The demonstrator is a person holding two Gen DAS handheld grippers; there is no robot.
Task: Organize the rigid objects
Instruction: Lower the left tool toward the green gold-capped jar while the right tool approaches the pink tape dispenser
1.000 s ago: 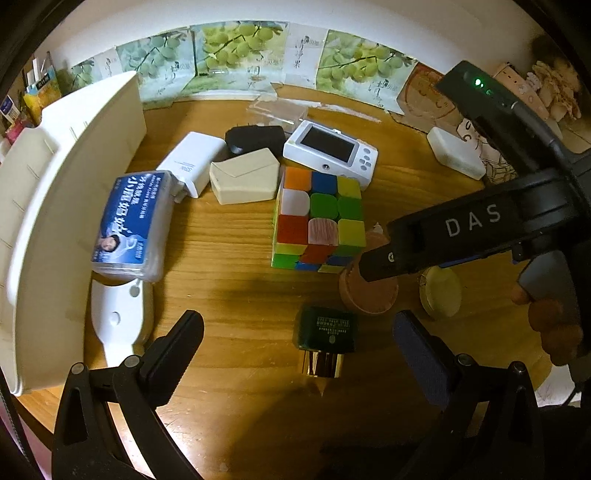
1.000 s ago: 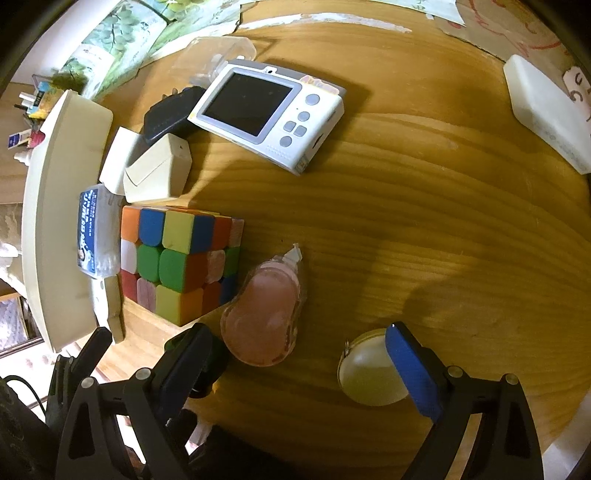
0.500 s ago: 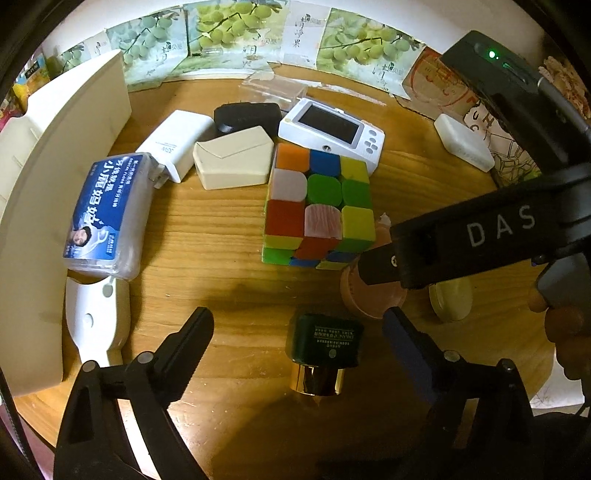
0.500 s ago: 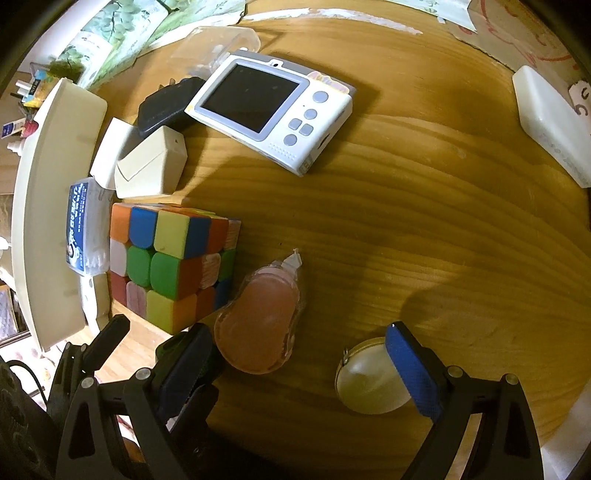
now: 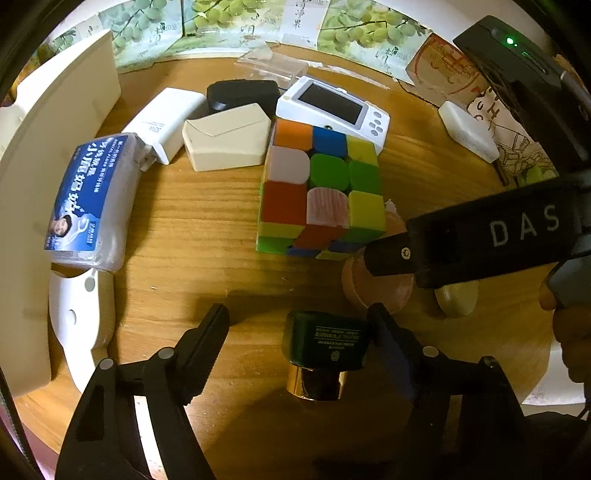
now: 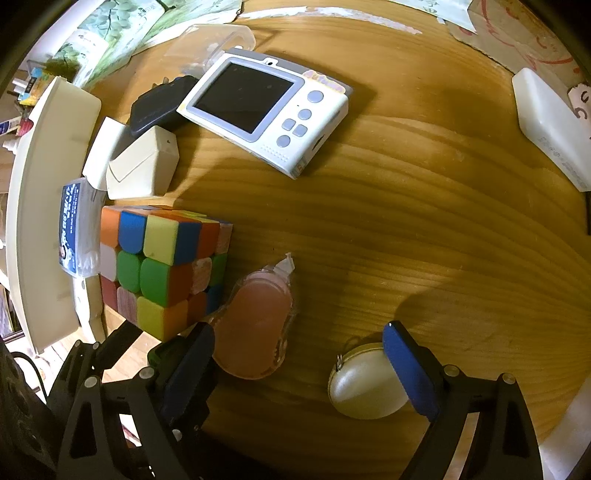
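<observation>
Grape-print cartons (image 5: 236, 22) line back edge of wooden table (image 5: 207, 236); white curved organiser (image 5: 33, 192) at left.

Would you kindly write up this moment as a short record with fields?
surface: round wooden table
left hand-held gripper: jaws have just been closing around the dark green bottle with gold cap; left pad still clear of it
right hand-held gripper: open, above the pink teardrop-shaped tape dispenser and the cream oval case
nearby: multicoloured puzzle cube, white toy camera
</observation>
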